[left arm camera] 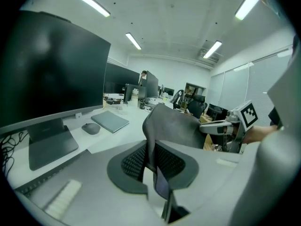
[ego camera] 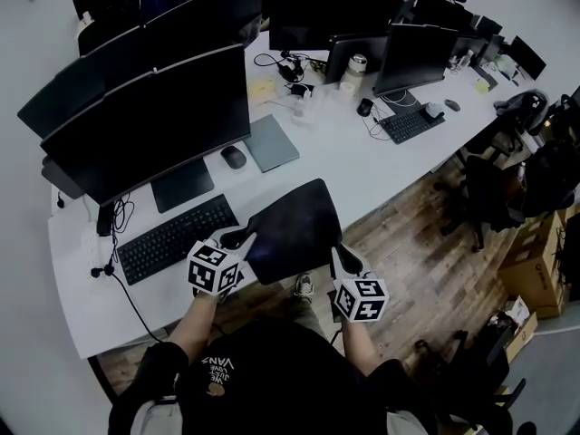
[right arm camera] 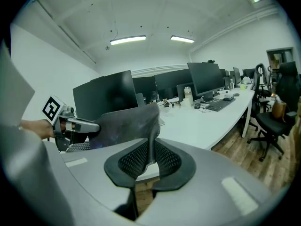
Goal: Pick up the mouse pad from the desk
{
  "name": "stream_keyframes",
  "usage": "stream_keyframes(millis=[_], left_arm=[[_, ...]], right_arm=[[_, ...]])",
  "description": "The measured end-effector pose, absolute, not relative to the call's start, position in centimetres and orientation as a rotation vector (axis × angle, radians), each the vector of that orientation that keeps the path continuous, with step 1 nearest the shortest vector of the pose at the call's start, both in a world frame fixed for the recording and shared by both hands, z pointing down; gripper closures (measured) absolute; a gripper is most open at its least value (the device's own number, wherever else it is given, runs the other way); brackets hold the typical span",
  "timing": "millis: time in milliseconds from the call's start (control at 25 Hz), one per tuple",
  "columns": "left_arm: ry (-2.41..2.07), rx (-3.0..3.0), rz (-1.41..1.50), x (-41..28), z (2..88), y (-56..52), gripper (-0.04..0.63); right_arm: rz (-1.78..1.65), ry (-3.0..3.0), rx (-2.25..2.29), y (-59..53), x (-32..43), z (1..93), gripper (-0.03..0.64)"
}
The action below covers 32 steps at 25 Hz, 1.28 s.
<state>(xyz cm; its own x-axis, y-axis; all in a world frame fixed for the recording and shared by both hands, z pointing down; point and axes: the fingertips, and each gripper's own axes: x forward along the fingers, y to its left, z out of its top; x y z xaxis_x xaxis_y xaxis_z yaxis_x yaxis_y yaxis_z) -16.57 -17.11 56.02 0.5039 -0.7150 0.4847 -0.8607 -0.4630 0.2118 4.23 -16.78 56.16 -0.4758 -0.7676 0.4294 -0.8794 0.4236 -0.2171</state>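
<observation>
A black mouse pad (ego camera: pixel 294 227) hangs in the air over the desk's front edge, stretched between both grippers. My left gripper (ego camera: pixel 243 240) is shut on its near left corner, and my right gripper (ego camera: pixel 337 253) is shut on its near right corner. In the left gripper view the pad (left arm camera: pixel 176 126) rises from between the jaws and bends away to the right, where the right gripper (left arm camera: pixel 207 125) also shows. In the right gripper view the pad (right arm camera: pixel 124 122) curves left from the jaws toward the left gripper (right arm camera: pixel 94 126).
A black keyboard (ego camera: pixel 177 237) lies on the white desk (ego camera: pixel 381 175) left of the pad, under a large monitor (ego camera: pixel 149 125). A mouse (ego camera: pixel 233 157) and a grey closed laptop (ego camera: pixel 270 142) sit behind. More monitors line the back. Office chairs (ego camera: pixel 489 193) stand on the wood floor at right.
</observation>
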Motion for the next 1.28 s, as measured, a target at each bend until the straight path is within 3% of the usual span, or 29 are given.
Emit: stream_keyframes(millis=[1280], left_arm=[[-1.265, 2.308, 0.408, -19.6, 57.4, -10.3, 0.552]], right_arm=[[0.616, -2.380, 1.395, -9.8, 0.9, 57.5, 0.577]])
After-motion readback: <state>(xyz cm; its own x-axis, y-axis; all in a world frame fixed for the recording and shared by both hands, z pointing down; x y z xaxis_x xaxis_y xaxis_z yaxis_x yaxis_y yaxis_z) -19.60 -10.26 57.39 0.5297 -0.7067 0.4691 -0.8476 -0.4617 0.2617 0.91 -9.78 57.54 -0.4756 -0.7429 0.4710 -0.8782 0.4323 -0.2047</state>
